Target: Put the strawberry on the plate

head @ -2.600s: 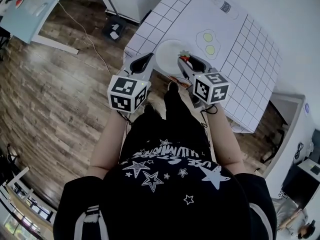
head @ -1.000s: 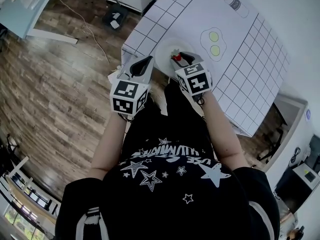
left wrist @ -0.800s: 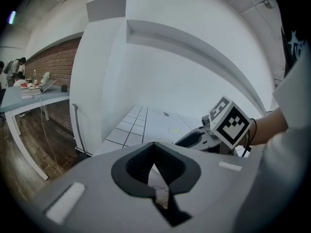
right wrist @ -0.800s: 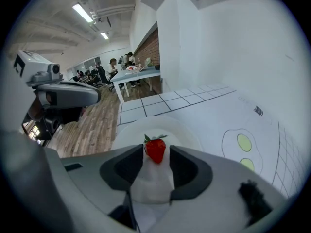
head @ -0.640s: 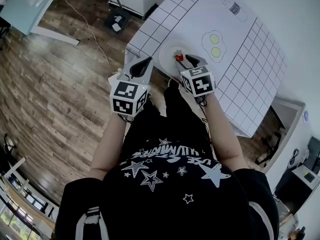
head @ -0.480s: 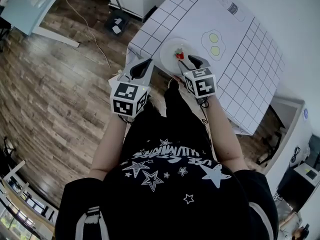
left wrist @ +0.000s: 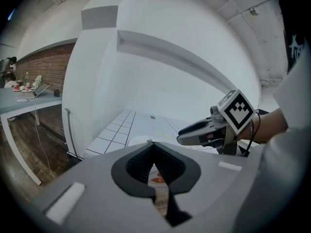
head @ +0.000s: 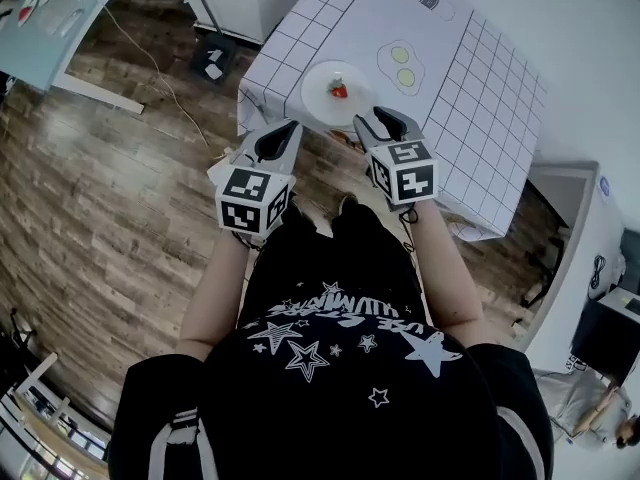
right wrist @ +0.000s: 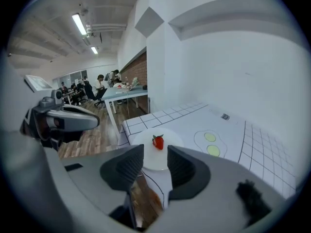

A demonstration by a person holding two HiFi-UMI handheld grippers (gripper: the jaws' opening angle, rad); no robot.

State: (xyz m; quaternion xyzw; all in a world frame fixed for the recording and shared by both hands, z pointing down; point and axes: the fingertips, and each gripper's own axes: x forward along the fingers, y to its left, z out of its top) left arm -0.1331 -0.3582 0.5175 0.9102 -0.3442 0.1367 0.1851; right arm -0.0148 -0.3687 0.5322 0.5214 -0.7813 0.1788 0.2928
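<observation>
Right hand-held gripper [right wrist: 155,153] has its jaws apart with nothing between them. Through the gap, well beyond the tips, the strawberry [right wrist: 158,141] lies on the white plate [right wrist: 138,141], touching no part of the tool. From the head view the strawberry [head: 339,90] sits near the middle of the plate [head: 312,96], which rests by the near corner of the bench [head: 480,58] on its grid-printed cover. The right hand-held gripper [head: 386,118] hangs just off the bench edge, short of the plate. The left hand-held gripper [head: 283,133] is held beside it over the wooden floor [head: 90,198]. In its own view the left hand-held gripper [left wrist: 153,144] has its jaw tips pressed together and carries nothing. Judging from how things lie, the placing step looks finished: the fruit is on the plate and neither tool grips it. What remains seems to be little more than keeping both tools clear of the plate rim so the berry is not nudged or rolled. A fresh grasp would be needed only if the berry were to roll off.
</observation>
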